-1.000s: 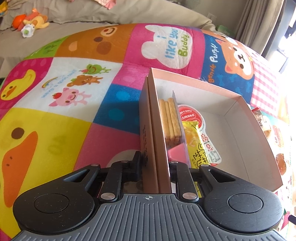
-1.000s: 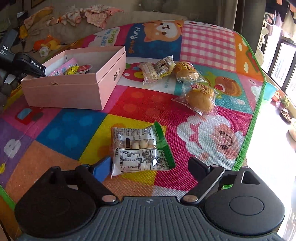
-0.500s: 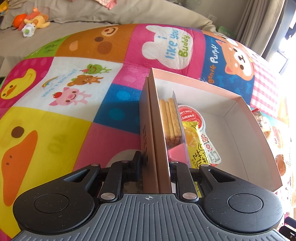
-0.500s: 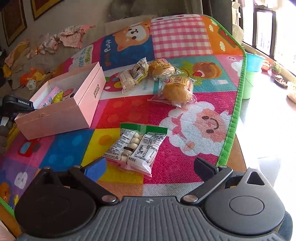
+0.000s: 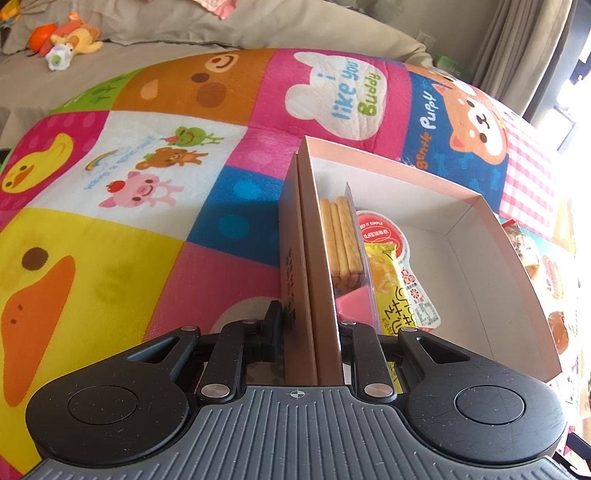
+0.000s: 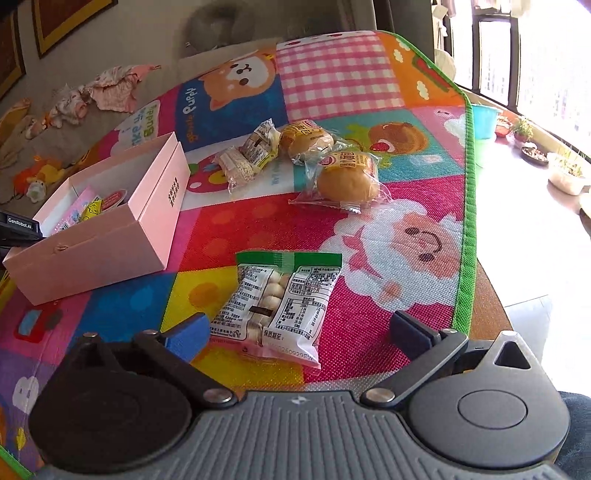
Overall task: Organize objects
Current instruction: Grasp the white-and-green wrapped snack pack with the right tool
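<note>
Between the wide-open right tongs lies a white snack packet with a green top edge, flat on the colourful play mat, and neither pad touches it. The step in hand seems to be picking up this packet, so I think it is best to bring the tongs lower, keep the packet centred between the pads, and close on its middle part, where it is thick, not on the thin sealed edge, which may slip. The left tongs are closed on the near wall of the pink box and hold it steady; inside are a packet of biscuits, a yellow sachet and a round red-lidded cup. The box stands to the left of the packet, with free space inside. Two wrapped buns and another small packet wait further on the mat. The mat has cartoon animals and covers the tabletop; beyond it are a beige sofa with soft toys, and bright windows.
</note>
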Demonstrator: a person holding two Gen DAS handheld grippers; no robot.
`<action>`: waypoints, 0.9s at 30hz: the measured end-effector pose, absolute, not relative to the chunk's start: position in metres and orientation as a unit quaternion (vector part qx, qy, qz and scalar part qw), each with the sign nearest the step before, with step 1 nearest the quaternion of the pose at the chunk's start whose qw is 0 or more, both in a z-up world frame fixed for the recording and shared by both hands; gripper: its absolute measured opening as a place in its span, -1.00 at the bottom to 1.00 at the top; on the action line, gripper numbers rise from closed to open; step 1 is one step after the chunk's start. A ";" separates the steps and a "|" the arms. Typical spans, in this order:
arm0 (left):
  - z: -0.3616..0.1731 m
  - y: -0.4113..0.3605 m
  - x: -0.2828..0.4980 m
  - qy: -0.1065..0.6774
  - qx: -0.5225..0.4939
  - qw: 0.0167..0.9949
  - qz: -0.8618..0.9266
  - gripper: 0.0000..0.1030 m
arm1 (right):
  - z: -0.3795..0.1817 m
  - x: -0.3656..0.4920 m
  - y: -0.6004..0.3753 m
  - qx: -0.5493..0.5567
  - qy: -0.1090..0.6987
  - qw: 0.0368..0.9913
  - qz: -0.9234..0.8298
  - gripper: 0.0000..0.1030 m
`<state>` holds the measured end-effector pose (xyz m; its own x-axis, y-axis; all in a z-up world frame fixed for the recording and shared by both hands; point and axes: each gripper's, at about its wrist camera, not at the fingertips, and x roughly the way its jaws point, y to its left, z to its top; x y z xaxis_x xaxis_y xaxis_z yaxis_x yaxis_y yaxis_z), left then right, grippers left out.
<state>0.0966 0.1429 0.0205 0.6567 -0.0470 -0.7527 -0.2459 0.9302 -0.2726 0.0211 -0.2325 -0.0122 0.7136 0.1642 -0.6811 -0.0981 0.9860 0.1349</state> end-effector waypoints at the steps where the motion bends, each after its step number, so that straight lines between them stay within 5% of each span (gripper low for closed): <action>1: 0.021 0.143 0.097 0.411 -0.178 0.892 0.056 -0.58 | -0.012 0.022 -0.231 0.041 0.373 0.925 0.067 1.00; 15: 0.021 0.142 0.097 0.412 -0.177 0.892 0.055 -0.58 | -0.004 0.039 -0.235 0.074 0.398 0.910 0.089 1.00; 27: 0.021 0.141 0.096 0.413 -0.176 0.892 0.054 -0.58 | -0.010 0.026 -0.236 -0.013 0.395 0.916 0.070 1.00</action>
